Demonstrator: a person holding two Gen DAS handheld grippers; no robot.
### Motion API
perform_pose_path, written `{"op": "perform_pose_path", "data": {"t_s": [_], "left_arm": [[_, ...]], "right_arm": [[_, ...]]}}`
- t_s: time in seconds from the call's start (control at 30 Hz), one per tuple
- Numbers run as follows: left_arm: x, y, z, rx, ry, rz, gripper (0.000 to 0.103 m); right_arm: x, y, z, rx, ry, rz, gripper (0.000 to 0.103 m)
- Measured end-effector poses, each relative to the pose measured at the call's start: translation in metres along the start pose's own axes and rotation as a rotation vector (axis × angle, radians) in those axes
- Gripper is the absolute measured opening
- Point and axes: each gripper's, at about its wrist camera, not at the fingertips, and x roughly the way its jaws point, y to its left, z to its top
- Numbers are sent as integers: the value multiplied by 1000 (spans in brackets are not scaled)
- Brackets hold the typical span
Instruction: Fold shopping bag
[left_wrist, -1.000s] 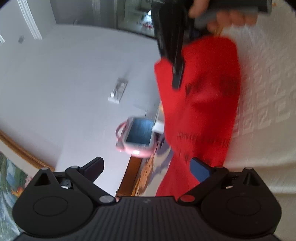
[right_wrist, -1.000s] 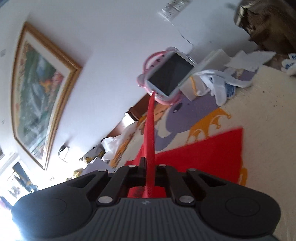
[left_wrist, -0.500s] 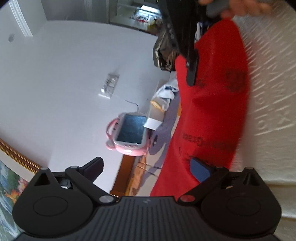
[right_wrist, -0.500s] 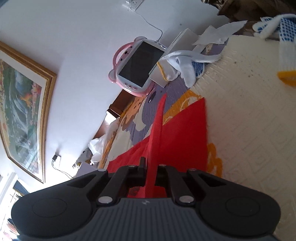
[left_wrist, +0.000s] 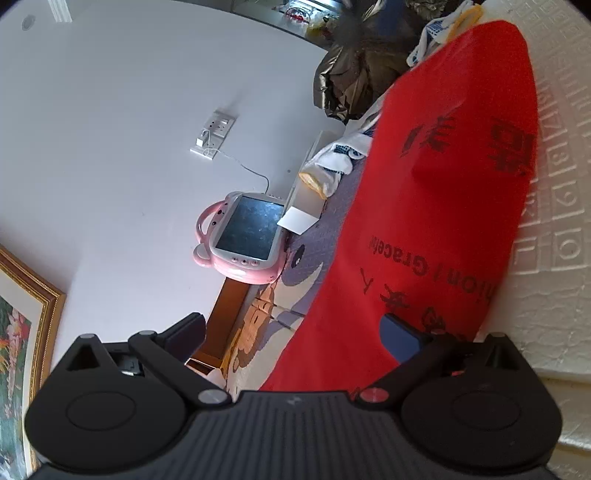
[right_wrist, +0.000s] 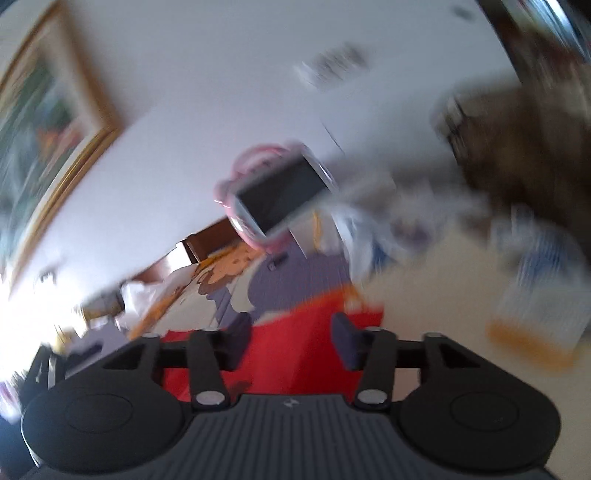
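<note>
The right gripper (right_wrist: 291, 332) is opening its jaws, and nothing sits between the pads; the red shopping bag (right_wrist: 303, 343) lies below and beyond them, flat on the cream mat (right_wrist: 424, 295). That view is badly smeared, so finer detail of the fold cannot be read there. The left gripper (left_wrist: 291, 332) stands wide open. Its right-hand finger (left_wrist: 400, 338) shows in front of the bag (left_wrist: 443, 192), while the other finger (left_wrist: 184, 334) is well clear of the cloth, so it grips nothing.

In the left view the bag spreads as one long red panel with dark printed lettering, reaching from the near edge of the mat (left_wrist: 561, 184) towards its far edge. It lies beside the purple patterned mat (left_wrist: 314, 254). Beyond that, a pink toy tablet (left_wrist: 245, 236) leans at the wall, with white cloths (left_wrist: 334, 162) and a dark crumpled bag (left_wrist: 351, 81) further back.

My reading is that one fold has just been laid down and let go: the bag looks flattened and narrowed, but it is long yet. At least another fold across its length appears to be left, and both claws would need to take a fresh hold for it.
</note>
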Motion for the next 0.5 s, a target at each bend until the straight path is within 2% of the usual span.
{"op": "perform_pose_path", "data": {"t_s": [0.1, 0.13, 0.17, 0.2, 0.23, 0.37, 0.43, 0.5], "left_arm": [[2, 3, 0, -14, 11, -22, 100], [3, 4, 0, -23, 16, -30, 100], [4, 5, 0, -30, 18, -35, 100], [4, 6, -1, -39, 21, -39, 100], [5, 7, -2, -49, 25, -43, 100], [5, 10, -4, -85, 30, -45, 100], [1, 10, -6, -88, 18, -38, 100], [-6, 11, -8, -78, -1, -31, 100]], "right_arm": [[-20, 45, -6, -309, 37, 120, 57], [-19, 68, -16, -457, 92, 145, 54], [-13, 84, -26, -550, 153, 138, 38], [-9, 90, -29, -581, 177, 130, 27], [4, 99, -36, -629, 237, 127, 12], [48, 105, -50, -712, 356, 93, 12], [67, 102, -57, -744, 387, 37, 12], [80, 93, -61, -724, 401, -3, 13]]}}
